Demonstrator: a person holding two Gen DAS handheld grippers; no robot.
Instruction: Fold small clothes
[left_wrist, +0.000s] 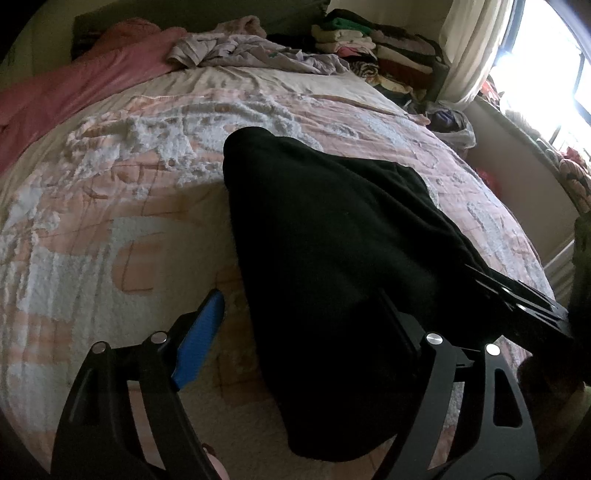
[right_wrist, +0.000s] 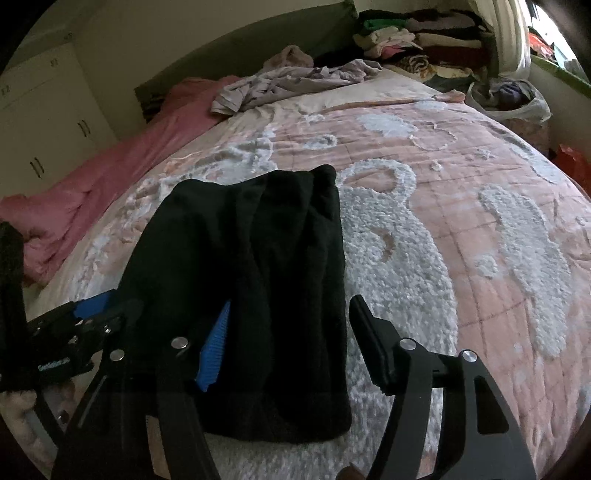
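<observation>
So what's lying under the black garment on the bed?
The black garment lies on the pink-and-white textured bedspread, which shows all around it. Whether anything else sits beneath it cannot be seen; the fabric covers that patch fully.

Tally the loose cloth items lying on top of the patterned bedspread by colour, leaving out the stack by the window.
Black: 1, the folded black fleece garment
Pink: 1, the long pink satin cloth
Lilac-grey: 1, the crumpled lilac-grey garment
Dusty pink: 1, a small fuzzy item, kind unclear
Total: 4
</observation>
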